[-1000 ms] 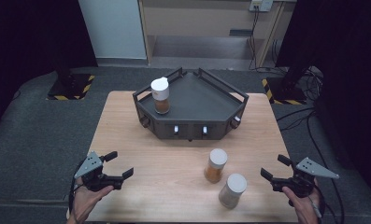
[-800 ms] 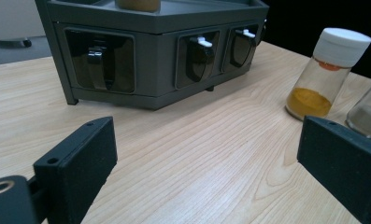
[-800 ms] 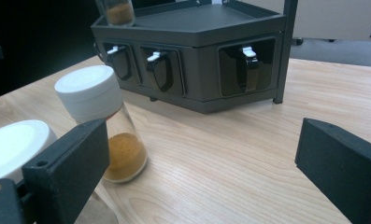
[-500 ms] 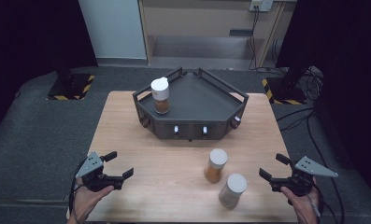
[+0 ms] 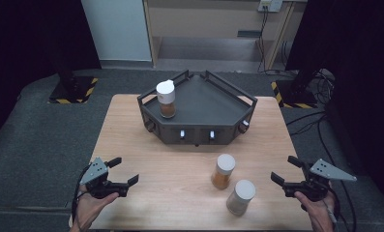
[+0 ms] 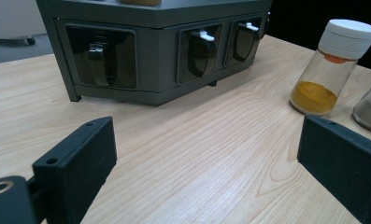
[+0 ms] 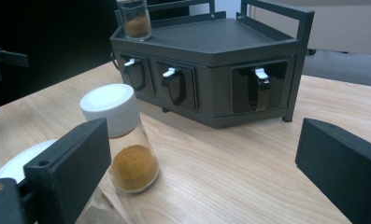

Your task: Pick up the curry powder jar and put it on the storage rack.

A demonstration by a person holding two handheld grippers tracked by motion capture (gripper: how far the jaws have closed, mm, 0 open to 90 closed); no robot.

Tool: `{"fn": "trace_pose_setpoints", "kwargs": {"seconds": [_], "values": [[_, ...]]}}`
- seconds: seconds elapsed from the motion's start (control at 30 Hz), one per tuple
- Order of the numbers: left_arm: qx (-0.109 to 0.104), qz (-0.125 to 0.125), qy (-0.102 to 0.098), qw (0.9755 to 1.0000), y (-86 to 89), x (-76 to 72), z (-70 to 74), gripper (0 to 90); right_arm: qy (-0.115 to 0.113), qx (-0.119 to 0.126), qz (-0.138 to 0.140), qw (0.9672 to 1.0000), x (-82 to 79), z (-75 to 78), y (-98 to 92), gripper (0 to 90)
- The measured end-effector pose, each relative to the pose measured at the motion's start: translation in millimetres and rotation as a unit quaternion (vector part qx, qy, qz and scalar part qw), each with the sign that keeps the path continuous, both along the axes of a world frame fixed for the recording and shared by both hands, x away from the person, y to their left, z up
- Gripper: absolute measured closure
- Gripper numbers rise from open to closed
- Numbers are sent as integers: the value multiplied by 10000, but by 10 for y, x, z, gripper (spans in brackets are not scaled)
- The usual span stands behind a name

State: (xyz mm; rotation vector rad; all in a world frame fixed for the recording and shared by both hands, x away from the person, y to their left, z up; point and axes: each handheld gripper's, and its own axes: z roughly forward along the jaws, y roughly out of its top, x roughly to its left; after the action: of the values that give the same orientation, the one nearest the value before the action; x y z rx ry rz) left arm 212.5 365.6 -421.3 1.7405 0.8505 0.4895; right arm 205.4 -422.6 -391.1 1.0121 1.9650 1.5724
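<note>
Just left of the wide-open right claw (image 5: 286, 180), two spice jars (image 5: 223, 170).

A pale wooden surface (image 5: 131, 125) is standing on grey carpet (image 5: 39, 130), while black curtains (image 5: 30, 34) are flanking a white panel (image 5: 116, 29) and a beige cabinet (image 5: 204, 21) behind.

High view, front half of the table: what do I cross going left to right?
Left gripper, jaws open → white-capped glass jar of orange powder → white-capped glass jar of grey powder → right gripper, jaws open.
</note>
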Motion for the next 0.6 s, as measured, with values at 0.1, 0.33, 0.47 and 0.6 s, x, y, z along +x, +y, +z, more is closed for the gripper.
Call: {"fn": "trace_pose_setpoints", "kwargs": {"seconds": [0.1, 0.33, 0.47, 0.6], "values": [[8, -5, 8, 10000, -2, 3, 0, 35, 4, 53, 64, 10000, 25, 33, -10, 41], [23, -14, 26, 10000, -8, 7, 4, 34, -7, 47, 240, 9997, 90, 105, -5, 41], [27, -24, 21, 10000, -9, 7, 4, 35, -39, 61, 272, 9996, 108, 125, 18, 41], [21, -36, 24, 10000, -6, 17, 0, 35, -61, 82, 275, 9996, 112, 127, 26, 42]]}}
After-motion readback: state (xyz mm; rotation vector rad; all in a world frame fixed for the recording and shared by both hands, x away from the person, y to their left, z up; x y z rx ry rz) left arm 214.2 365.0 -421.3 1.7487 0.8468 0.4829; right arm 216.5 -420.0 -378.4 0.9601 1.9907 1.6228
